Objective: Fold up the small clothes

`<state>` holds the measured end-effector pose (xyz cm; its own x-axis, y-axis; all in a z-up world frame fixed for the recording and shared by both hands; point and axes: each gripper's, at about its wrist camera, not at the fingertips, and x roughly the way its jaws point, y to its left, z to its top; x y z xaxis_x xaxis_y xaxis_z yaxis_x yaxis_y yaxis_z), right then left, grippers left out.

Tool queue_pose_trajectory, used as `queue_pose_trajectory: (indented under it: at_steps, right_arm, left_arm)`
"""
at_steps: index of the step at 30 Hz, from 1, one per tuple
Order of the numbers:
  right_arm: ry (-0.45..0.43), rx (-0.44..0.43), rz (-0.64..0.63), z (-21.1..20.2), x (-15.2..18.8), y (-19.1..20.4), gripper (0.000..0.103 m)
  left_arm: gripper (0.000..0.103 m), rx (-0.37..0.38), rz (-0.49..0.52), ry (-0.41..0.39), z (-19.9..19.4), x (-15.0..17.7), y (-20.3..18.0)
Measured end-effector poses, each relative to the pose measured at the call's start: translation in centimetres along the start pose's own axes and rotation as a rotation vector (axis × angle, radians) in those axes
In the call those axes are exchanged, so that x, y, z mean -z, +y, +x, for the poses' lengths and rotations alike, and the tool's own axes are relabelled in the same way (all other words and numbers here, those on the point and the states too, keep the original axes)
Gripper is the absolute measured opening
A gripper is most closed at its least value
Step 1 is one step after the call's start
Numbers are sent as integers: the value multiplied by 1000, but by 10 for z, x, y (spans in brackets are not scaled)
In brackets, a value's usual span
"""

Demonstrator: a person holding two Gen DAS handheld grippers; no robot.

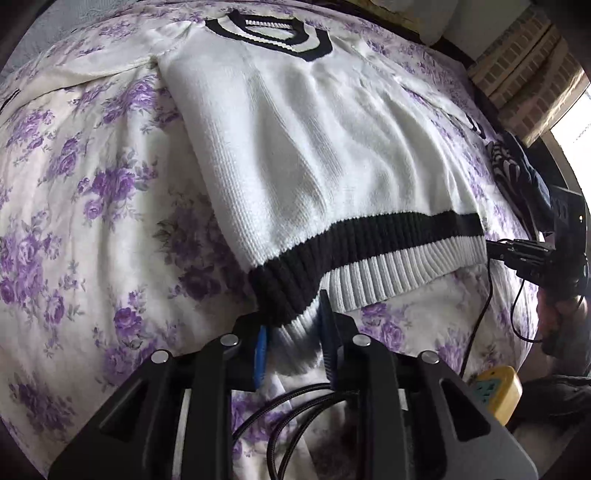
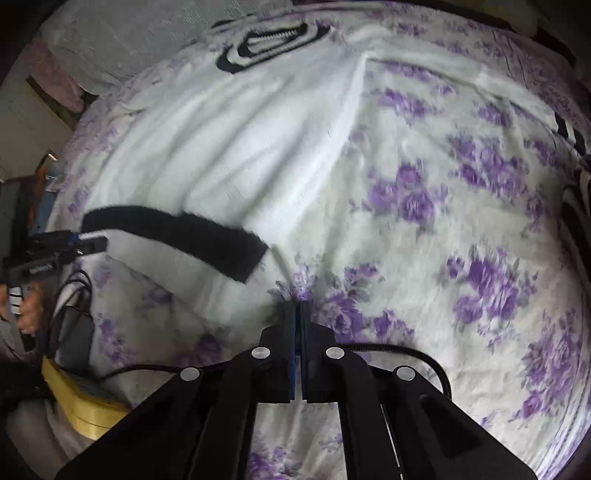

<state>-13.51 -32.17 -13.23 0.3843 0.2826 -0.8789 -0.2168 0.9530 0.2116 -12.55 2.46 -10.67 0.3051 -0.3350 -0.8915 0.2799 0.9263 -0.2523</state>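
A white knit sweater (image 1: 314, 140) lies flat on the floral bed sheet (image 1: 74, 192), its black-and-white collar (image 1: 269, 31) at the far side. Its black and white ribbed hem (image 1: 388, 243) runs along the near side. My left gripper (image 1: 293, 338) is shut on the hem's left corner, which bunches between the blue pads. In the right wrist view my right gripper (image 2: 299, 308) is shut, its tips at the sheet just past the hem's right end (image 2: 243, 254). The sheet puckers there, and I cannot tell whether any fabric is caught. The left gripper (image 2: 92, 242) shows at the hem's far end.
A yellow power strip (image 1: 498, 391) with black cables (image 1: 480, 317) lies at the bed's near edge. A dark patterned garment (image 1: 513, 166) sits at the right edge. A person's hand (image 1: 557, 317) holds the right gripper (image 1: 495, 248). Grey bedding (image 2: 110, 44) lies beyond the collar.
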Motion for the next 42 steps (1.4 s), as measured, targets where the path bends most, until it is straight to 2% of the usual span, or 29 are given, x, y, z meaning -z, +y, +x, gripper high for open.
queue_pose_trajectory:
  at_steps: [2, 3, 4, 5, 7, 8, 9, 10, 12, 13, 14, 15, 17, 19, 20, 21, 23, 24, 27, 29, 31, 33, 35, 38, 39, 40, 42]
  right_arm:
    - [-96, 2, 5, -25, -6, 1, 5]
    - [-149, 1, 1, -38, -12, 3, 5]
    - [-184, -12, -8, -47, -20, 7, 5]
    - [-219, -33, -15, -53, -30, 12, 5]
    - [-261, -75, -14, -51, -50, 24, 8]
    - [-263, -97, -15, -42, -60, 31, 16]
    - [-257, -120, -14, -30, -69, 39, 28]
    - [-241, -135, -14, -16, -79, 44, 33]
    - [-181, -159, -10, 14, -88, 49, 34]
    - [-145, -163, 7, 30, -90, 46, 34]
    - [-111, -149, 34, 43, -89, 40, 34]
    - [-98, -154, 61, 51, -85, 32, 25]
    - [-112, -177, 96, 44, -87, 24, 17]
    - [-188, -176, 132, 24, -103, 16, 21]
    - [-235, -157, 135, 14, -114, 12, 25]
    - [-272, -143, 134, 6, -126, 9, 33]
    - [-304, -108, 151, 5, -153, 0, 47]
    - [-296, -96, 159, 11, -165, -4, 49]
    - [-262, -72, 187, 39, -190, -16, 49]
    - [-221, -71, 215, 62, -195, -27, 49]
    - [-193, -85, 241, 82, -196, -39, 48]
    - [-238, -119, 259, 78, -193, -48, 43]
    - [-324, -138, 308, 61, -193, -64, 43]
    - [-473, 33, 447, 29, -189, -108, 44]
    - [-495, 88, 494, 22, -187, -125, 44]
    - [-510, 125, 547, 16, -183, -142, 44]
    - [-531, 144, 646, 11, -172, -173, 45]
  left_arm:
    - [31, -49, 39, -71, -23, 3, -7]
    - [40, -83, 59, -111, -35, 3, -10]
    - [55, -115, 66, -145, -45, -1, -13]
    - [60, -141, 66, -177, -53, -7, -14]
    - [62, -158, 64, -219, -57, -25, -17]
    - [62, -143, 66, -234, -53, -37, -22]
    - [63, -125, 71, -235, -43, -50, -25]
    - [63, -124, 75, -227, -29, -59, -30]
    - [63, -201, 78, -162, 11, -71, -31]
    - [67, -256, 82, -116, 33, -75, -28]
    - [70, -275, 86, -94, 45, -72, -22]
    - [74, -280, 94, -117, 47, -71, -21]
    - [74, -288, 113, -127, 38, -74, -24]
    - [74, -331, 126, -192, 21, -87, -29]
    - [74, -372, 129, -229, 14, -99, -32]
    - [74, -389, 120, -247, 8, -111, -28]
    - [74, -375, 87, -259, 7, -136, -23]
    - [74, -364, 67, -243, 14, -152, -19]
    - [72, -398, 27, -177, 52, -177, 0]
    - [73, -402, 19, -131, 79, -179, 6]
    - [77, -417, 28, -169, 86, -180, 6]
    - [77, -415, 26, -171, 82, -184, 6]
    - [76, -383, 8, -198, 71, -188, 8]
    - [76, -385, -23, -245, 57, -202, 8]
    - [75, -383, -36, -256, 53, -208, 7]
    - [75, -377, -49, -267, 52, -215, 5]
    - [75, -365, -58, -274, 55, -227, -3]
